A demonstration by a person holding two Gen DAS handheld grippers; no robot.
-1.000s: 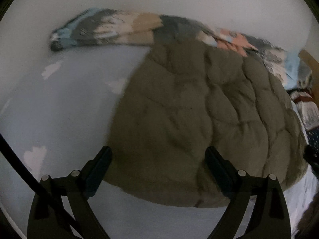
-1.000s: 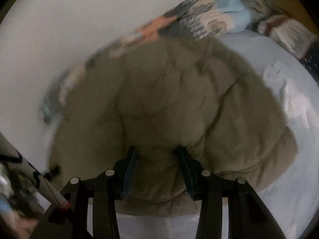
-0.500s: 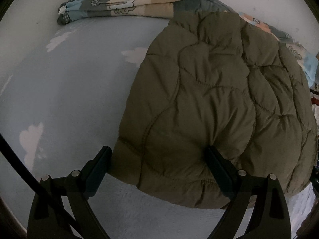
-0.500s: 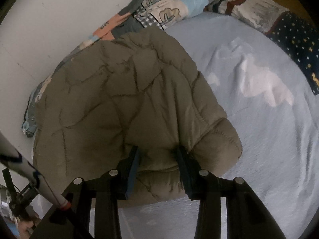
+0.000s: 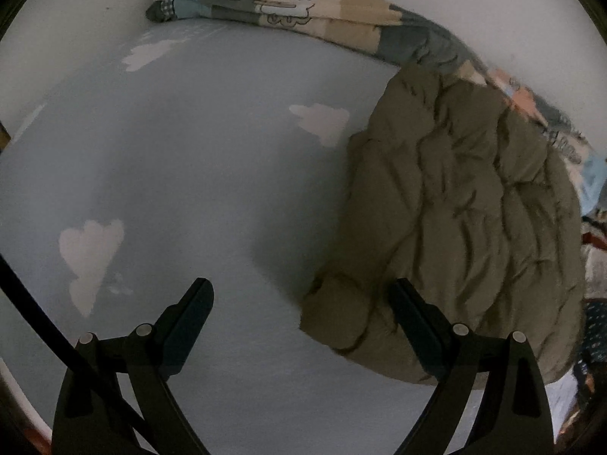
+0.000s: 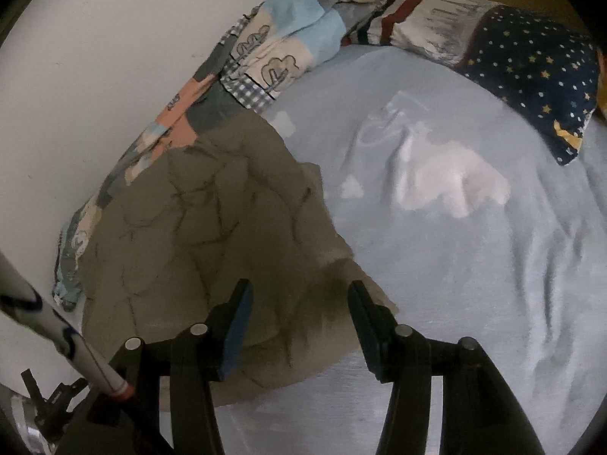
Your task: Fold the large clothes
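Jacket [image 5: 455, 227] on the bed [image 5: 189, 170], folded, long axis running from the wall to the near edge. Right tongs [image 6: 297, 326], just opened, straddle its near hem unclamped, seemingly; left tongs [image 5: 303, 314] gape, hem corner between them.

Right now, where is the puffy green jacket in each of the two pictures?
Left wrist view: the puffy green jacket fills the right side, on the blue bedsheet.
Right wrist view: the jacket fills the lower left.
Shared landmark: the patchwork quilt bunched along the white wall, just behind the jacket.
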